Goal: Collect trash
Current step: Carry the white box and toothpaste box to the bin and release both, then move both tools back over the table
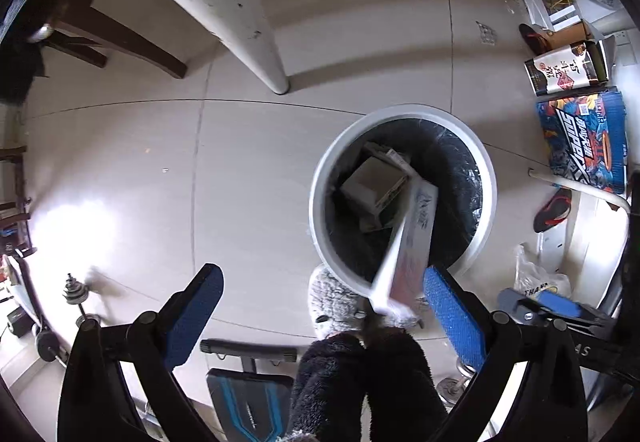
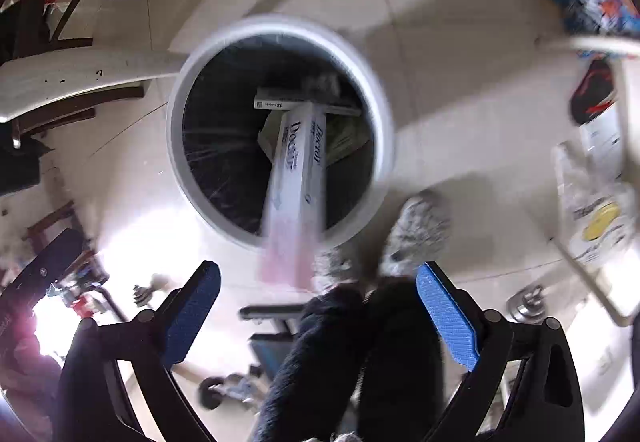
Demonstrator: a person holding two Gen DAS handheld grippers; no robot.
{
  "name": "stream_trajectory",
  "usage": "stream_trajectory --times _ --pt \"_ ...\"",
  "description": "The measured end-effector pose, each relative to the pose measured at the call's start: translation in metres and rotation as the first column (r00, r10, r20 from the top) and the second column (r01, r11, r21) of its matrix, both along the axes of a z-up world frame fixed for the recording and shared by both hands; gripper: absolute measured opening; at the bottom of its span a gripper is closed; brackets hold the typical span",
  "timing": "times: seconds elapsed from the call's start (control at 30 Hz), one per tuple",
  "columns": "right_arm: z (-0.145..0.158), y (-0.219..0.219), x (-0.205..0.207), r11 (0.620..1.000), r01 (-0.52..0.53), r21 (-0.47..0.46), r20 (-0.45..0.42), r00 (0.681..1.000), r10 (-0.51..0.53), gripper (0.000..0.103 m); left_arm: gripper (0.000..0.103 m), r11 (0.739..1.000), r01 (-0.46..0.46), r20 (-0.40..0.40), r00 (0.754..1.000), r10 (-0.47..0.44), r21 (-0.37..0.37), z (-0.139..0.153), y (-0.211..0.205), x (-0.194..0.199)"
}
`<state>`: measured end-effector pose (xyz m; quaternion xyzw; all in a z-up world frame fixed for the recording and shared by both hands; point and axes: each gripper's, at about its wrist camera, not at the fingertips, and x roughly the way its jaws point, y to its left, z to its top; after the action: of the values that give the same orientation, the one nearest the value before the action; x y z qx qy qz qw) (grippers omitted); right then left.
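A round white trash bin (image 1: 486, 178) with a dark liner stands on the tiled floor; it also shows in the right wrist view (image 2: 180, 146). Boxes (image 1: 372, 186) lie inside it. A long white carton (image 2: 298, 170) printed "Doctor" is blurred, free of both grippers, its far end inside the bin; in the left wrist view the carton (image 1: 408, 242) crosses the rim. My right gripper (image 2: 318, 282) is open above the bin's near rim. My left gripper (image 1: 324, 290) is open and empty beside the bin.
A white table leg (image 1: 256, 42) and dark chair legs (image 1: 120, 34) stand beyond the bin. Colourful boxes (image 1: 584, 138) and slippers (image 1: 554, 208) lie at the right. Dumbbells (image 1: 76, 294) and a weight bench (image 1: 248, 398) are near. The person's fuzzy slippers (image 1: 332, 298) are below.
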<state>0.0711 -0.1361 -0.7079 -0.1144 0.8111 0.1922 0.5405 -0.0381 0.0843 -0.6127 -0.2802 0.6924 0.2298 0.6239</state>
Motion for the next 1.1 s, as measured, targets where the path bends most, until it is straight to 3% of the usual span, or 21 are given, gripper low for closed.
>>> stream_trajectory --times 0.27,0.5,1.1 --pt "0.069 0.011 -0.005 0.994 -0.096 -0.053 0.204 0.973 0.104 0.102 0.103 0.999 0.035 -0.016 0.999 -0.035 0.034 0.039 -0.015 -0.012" --pt "0.133 0.002 -0.016 0.994 -0.098 -0.050 0.256 0.961 0.108 0.102 0.102 0.997 0.048 0.005 0.999 -0.049 0.066 0.105 -0.029 -0.022" --pt "0.388 -0.023 -0.051 0.994 -0.098 0.048 0.403 0.913 0.070 0.102 0.102 0.989 0.093 0.133 0.985 -0.109 0.117 0.300 -0.049 -0.053"
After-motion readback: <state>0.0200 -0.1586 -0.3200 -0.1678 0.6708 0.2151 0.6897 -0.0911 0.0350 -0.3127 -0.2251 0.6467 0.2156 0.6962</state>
